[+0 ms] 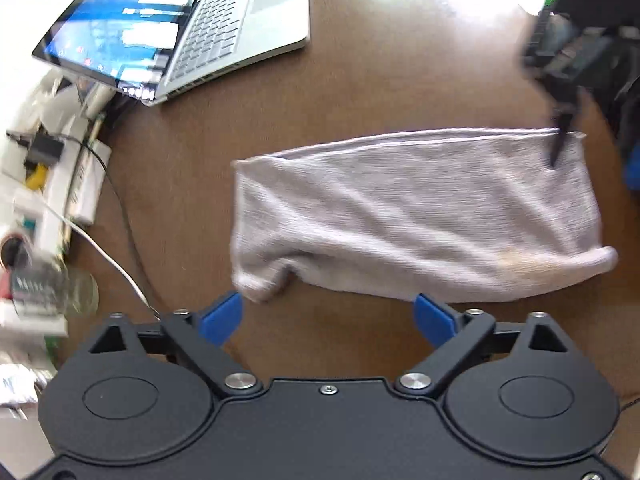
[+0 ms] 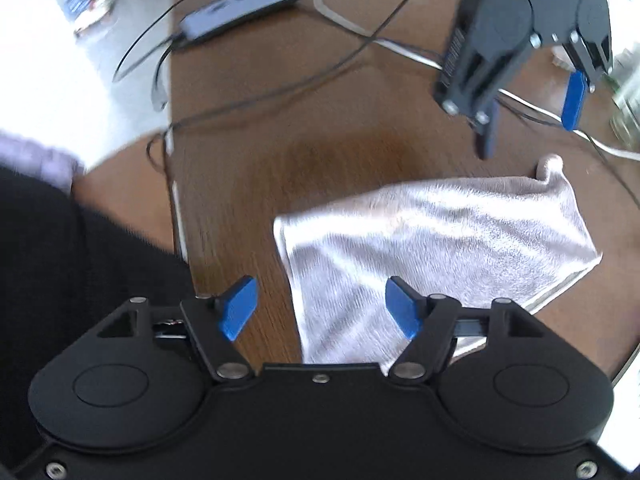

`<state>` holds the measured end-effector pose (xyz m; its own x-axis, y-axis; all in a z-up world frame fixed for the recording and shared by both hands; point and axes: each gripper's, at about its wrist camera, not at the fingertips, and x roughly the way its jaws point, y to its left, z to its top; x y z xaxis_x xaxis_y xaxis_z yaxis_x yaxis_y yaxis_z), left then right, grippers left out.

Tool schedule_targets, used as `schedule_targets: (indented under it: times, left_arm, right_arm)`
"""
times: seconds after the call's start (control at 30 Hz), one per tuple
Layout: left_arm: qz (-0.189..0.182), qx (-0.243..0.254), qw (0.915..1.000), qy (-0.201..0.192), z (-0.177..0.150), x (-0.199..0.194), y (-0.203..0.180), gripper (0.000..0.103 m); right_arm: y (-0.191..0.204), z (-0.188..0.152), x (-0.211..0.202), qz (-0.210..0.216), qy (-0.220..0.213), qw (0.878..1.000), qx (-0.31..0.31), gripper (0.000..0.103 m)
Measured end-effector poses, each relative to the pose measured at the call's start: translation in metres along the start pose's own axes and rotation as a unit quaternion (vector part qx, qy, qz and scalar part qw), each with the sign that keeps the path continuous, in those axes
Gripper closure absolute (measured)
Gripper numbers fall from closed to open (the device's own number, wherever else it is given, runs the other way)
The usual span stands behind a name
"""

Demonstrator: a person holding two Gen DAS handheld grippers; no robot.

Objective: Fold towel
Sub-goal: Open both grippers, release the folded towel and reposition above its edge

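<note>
1. We saw the left gripper (image 1: 327, 316) hanging over the brown table (image 1: 280, 128) with its blue fingers (image 1: 222, 318) spread wide and nothing between them; the left corner of the towel (image 1: 416, 220) lay just beyond the left fingertip, bunched into a small raised lump.
2. We found the towel lying flat on the table, already doubled over once into a long band, its hemmed edges stacked along the far side in the left wrist view and the rounded fold on the near side.
3. We judged the towel to be light, soft and limp terry: it would sag and drape from any held point, and its nap should grip the pads well rather than slip.
4. We thought the best places to take hold were the two corners at one short end, pinching both layers together so the stack would not split apart.
5. We saw the right gripper (image 2: 322, 307) over the other short end of the towel (image 2: 440, 240), its jaws likewise parted, cloth lying beneath them but not pinched.
6. We noted a laptop (image 1: 192, 28) and loose cables (image 2: 280, 80) well apart from the towel.
</note>
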<state>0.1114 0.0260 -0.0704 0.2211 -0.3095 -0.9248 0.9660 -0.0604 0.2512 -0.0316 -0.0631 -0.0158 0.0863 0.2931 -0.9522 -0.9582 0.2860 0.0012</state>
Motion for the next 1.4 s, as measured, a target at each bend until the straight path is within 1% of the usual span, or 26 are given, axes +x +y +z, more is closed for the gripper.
schedule_targets:
  times: [0.07, 0.23, 0.43, 0.47, 0.53, 0.6, 0.7, 0.8, 1.03, 1.13, 1.4]
  left_arm:
    - [-0.006, -0.002, 1.0, 0.006, -0.003, -0.005, -0.023, 0.008]
    - [-0.018, -0.022, 0.9995, 0.013, -0.009, -0.015, -0.069, 0.008]
    - [-0.034, -0.043, 0.9984, -0.007, -0.002, -0.033, -0.102, 0.008]
    - [-0.036, -0.046, 0.9982, -0.014, 0.0, -0.036, -0.107, 0.008]
    - [-0.05, -0.053, 0.9969, -0.029, 0.005, -0.039, -0.117, 0.008]
    - [-0.059, -0.055, 0.9959, -0.041, 0.01, -0.04, -0.124, 0.008]
    - [-0.079, -0.059, 0.994, -0.047, 0.015, -0.036, -0.132, 0.008]
    - [-0.102, -0.062, 0.9918, -0.046, 0.018, -0.028, -0.14, 0.009]
    - [-0.142, -0.074, 0.9866, -0.031, 0.02, -0.007, -0.147, 0.011]
    - [-0.149, -0.078, 0.9854, -0.025, 0.018, -0.002, -0.149, 0.011]
    - [-0.148, -0.082, 0.9853, -0.021, 0.016, 0.005, -0.153, 0.011]
  right_arm:
    - [-0.002, -0.009, 0.002, 0.012, 0.011, 0.999, -0.036, 0.028]
    - [-0.007, -0.02, 0.005, 0.028, 0.027, 0.996, -0.08, 0.028]
    - [-0.011, -0.031, -0.001, 0.037, 0.027, 0.992, -0.117, 0.029]
    - [-0.011, -0.031, -0.001, 0.039, 0.023, 0.991, -0.123, 0.03]
    - [-0.011, -0.031, 0.001, 0.043, 0.02, 0.991, -0.123, 0.038]
    - [-0.013, -0.031, 0.002, 0.053, 0.021, 0.991, -0.117, 0.043]
    - [-0.015, -0.032, 0.003, 0.059, 0.019, 0.992, -0.11, 0.043]
    - [-0.013, -0.035, 0.004, 0.062, 0.022, 0.992, -0.108, 0.043]
    - [-0.013, -0.041, 0.008, 0.07, 0.016, 0.993, -0.093, 0.043]
    - [-0.015, -0.044, 0.007, 0.075, 0.013, 0.993, -0.094, 0.043]
    - [-0.016, -0.06, -0.001, 0.061, 0.015, 0.992, -0.112, 0.043]
